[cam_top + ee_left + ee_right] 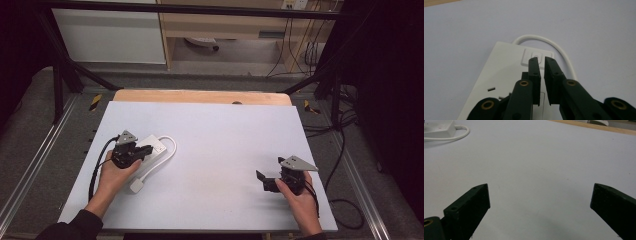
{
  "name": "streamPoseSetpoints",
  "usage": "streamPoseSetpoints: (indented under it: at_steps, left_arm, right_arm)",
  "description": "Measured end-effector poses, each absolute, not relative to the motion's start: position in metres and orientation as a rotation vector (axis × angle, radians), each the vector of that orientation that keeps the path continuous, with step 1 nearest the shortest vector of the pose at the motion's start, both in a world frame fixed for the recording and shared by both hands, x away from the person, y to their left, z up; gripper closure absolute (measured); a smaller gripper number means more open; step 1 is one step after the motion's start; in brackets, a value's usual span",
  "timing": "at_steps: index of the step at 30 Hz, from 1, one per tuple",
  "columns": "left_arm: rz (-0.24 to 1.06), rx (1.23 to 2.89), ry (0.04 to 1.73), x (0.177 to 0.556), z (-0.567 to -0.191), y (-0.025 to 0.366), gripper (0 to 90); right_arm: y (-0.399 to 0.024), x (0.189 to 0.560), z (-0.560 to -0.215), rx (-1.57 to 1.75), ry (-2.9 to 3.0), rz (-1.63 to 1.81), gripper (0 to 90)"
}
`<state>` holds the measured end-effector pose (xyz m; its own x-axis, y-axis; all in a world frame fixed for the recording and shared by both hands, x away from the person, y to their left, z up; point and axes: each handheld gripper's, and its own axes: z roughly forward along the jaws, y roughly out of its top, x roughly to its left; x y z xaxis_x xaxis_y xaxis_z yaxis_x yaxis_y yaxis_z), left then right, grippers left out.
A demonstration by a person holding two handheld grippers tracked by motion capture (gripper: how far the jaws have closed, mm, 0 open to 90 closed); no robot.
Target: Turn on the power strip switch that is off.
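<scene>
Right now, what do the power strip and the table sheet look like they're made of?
Power strip: probably hard white plastic, smooth with a slight sheen and moulded edges. Its cord looks like rubbery white sheathing. Table sheet: matt, pale grey-blue, uniform; perhaps laminate or plastic, can't tell.

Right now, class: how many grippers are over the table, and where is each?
2. The left gripper is at the table's left, its fingers nearly closed above the white power strip. The right gripper is at the right, fingers spread over bare table.
</scene>
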<state>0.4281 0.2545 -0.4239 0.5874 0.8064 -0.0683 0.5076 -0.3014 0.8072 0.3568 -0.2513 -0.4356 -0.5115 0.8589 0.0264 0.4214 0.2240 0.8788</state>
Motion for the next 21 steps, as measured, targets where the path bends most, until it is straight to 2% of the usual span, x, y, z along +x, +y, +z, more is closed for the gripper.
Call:
streamPoseSetpoints:
  at_steps: [14, 21]
  left_arm:
    - [0.463, 1.933, 1.031, 0.4274, -0.4228, 0.2536, 69.2]
    - [0.465, 1.913, 1.039, 0.4273, -0.422, 0.2532, 57.6]
  right_arm:
    - [-0.251, 0.3568, -0.4357, 1.177, 2.034, 1.23, 3.0]
    - [-0.2508, 0.3568, -0.4357, 1.179, 2.033, 1.233, 3.0]
